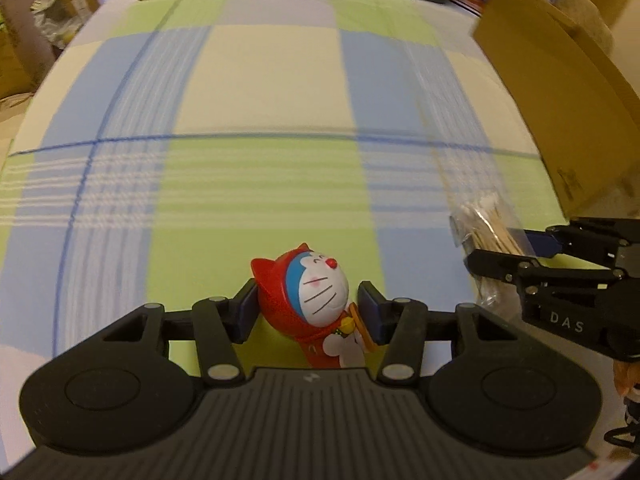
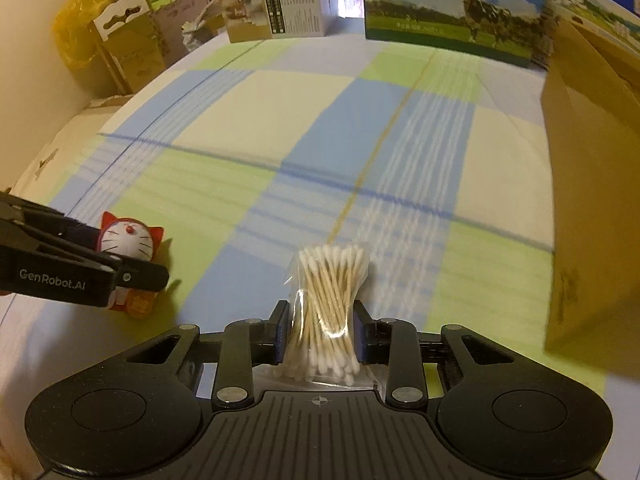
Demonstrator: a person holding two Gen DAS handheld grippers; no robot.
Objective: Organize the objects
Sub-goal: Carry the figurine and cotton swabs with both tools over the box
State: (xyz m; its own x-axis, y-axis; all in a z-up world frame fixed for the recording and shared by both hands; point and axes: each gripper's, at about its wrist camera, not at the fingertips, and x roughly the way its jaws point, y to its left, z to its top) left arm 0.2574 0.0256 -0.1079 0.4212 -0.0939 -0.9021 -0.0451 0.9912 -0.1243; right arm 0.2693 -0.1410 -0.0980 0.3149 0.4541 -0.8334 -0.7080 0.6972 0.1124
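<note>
Left gripper clamps cat figurine; right gripper clamps swab bag.

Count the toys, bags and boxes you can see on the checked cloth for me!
Cat toy figure: 1
Bag of cotton swabs: 1
Boxes: 3, a plain brown box, a milk box, a small printed box
Total: 5

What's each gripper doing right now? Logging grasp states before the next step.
Left gripper: shut on the cat figurine.
Right gripper: shut on the bag of cotton swabs.
</note>
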